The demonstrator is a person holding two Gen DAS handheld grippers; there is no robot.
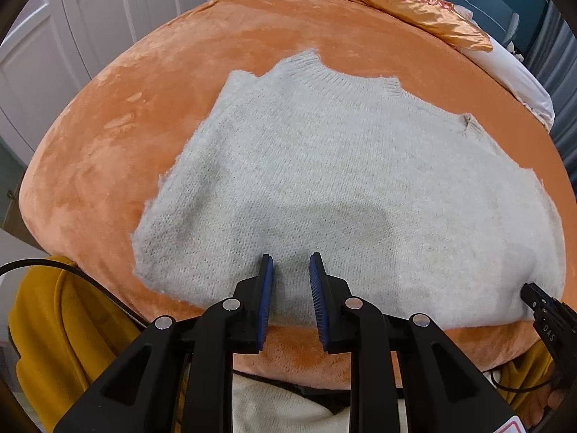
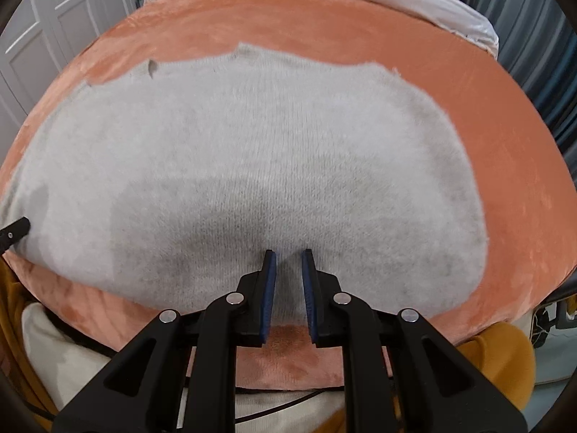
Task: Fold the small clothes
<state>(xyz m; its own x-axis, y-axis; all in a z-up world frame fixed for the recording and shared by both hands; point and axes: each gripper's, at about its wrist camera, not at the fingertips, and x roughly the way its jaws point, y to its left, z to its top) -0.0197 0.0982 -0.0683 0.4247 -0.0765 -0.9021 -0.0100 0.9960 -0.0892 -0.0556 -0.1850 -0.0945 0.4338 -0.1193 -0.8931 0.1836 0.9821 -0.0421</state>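
A pale grey fluffy knit sweater (image 1: pixel 342 180) lies spread flat on an orange plush blanket (image 1: pixel 108 144), with its ribbed edges at the far side. My left gripper (image 1: pixel 291 258) hovers over the sweater's near hem, left of centre. Its blue pads stand a little apart with nothing pinched between them. In the right wrist view the same sweater (image 2: pixel 252 144) fills the middle. My right gripper (image 2: pixel 288 252) is over the near hem too, with a narrow gap between its pads and nothing in it. Each gripper shows in the other's view, the right gripper (image 1: pixel 541 306) at the sweater's near right corner and the left gripper (image 2: pixel 16 229) at the left edge.
The blanket (image 2: pixel 505 144) covers a bed. A gold satin pillow (image 1: pixel 404 3) and white bedding (image 1: pixel 512 72) lie at its far end. White wardrobe doors (image 1: pixel 72 18) stand to the left. A person's yellow sleeves (image 1: pixel 54 324) and cream top are close at the near edge.
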